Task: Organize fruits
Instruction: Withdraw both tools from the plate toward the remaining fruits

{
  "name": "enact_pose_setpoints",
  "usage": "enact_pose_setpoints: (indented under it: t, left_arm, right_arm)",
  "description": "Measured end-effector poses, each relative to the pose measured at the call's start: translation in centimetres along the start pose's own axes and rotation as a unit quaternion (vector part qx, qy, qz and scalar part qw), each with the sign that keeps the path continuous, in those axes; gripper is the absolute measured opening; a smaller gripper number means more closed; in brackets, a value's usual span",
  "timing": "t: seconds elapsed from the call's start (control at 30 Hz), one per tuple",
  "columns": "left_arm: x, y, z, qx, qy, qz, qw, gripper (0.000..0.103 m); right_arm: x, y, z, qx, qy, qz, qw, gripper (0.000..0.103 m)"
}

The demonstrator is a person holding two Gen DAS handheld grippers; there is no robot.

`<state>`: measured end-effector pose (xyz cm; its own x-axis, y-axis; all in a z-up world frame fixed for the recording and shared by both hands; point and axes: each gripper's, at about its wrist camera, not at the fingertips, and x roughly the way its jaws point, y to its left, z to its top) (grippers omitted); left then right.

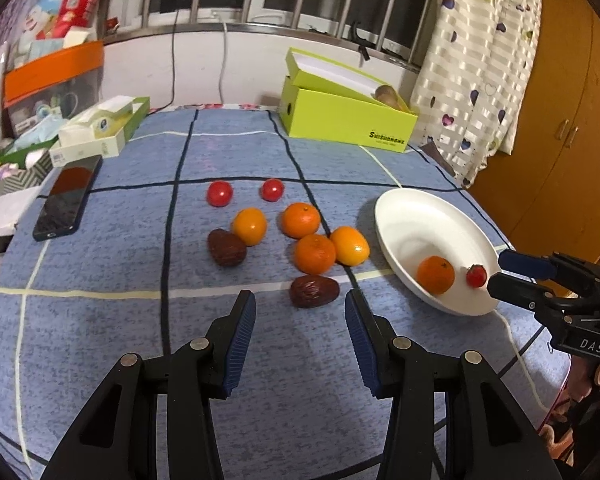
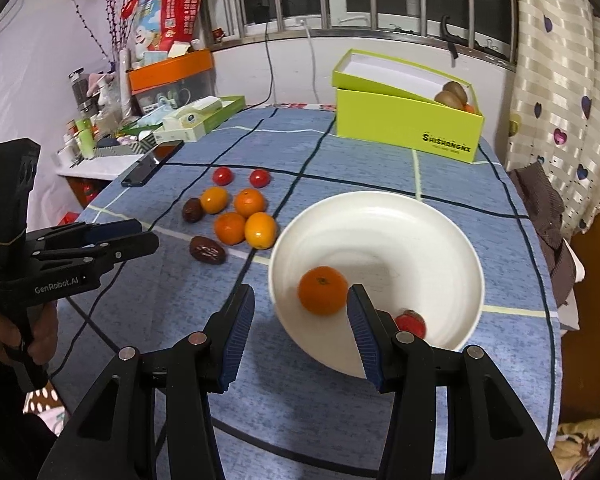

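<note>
- My left claw (image 1: 300,312) hangs spread and empty above the bench (image 1: 100,264); the near date (image 1: 314,291) lies just ahead of its tips, between the lines of the two fingers, long axis running crosswise to them.
- My right claw (image 2: 300,308), also spread and holding nothing, hovers over the near rim of the white plate (image 2: 420,232), well apart from the loose fruit, so the left hand is the nearer one for that date.
- The plate already holds a mandarin (image 2: 323,290) and a small red fruit (image 2: 411,322).
- The right view shows kiwis in the green box (image 2: 408,124); the left view shows the far date (image 1: 226,247) touching an orange.
</note>
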<state>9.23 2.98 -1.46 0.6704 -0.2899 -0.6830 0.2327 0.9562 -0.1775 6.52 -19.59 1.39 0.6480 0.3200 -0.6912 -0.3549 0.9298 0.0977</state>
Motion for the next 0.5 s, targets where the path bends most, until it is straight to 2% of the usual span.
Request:
enact_pose_setpoints:
  t: [0.23,0.33,0.5]
  left_arm:
    - [0.3,1.3,0.0,-0.011,0.002,0.0,0.9999,0.047]
    - [0.7,1.7,0.0,-0.015,0.004,0.0,0.9999,0.047]
    - [1.5,2.8,0.3,-0.026,0.01,0.007,0.9996,0.047]
  right_arm:
    - [0.9,0.8,0.5,-0.007,0.005,0.002,1.0,0.049]
    - [1.5,1.0,0.9,-0.011,0.009,0.005,1.0,0.044]
    - [2.4,1.4,1.3,-0.014,0.012,0.009,1.0,0.043]
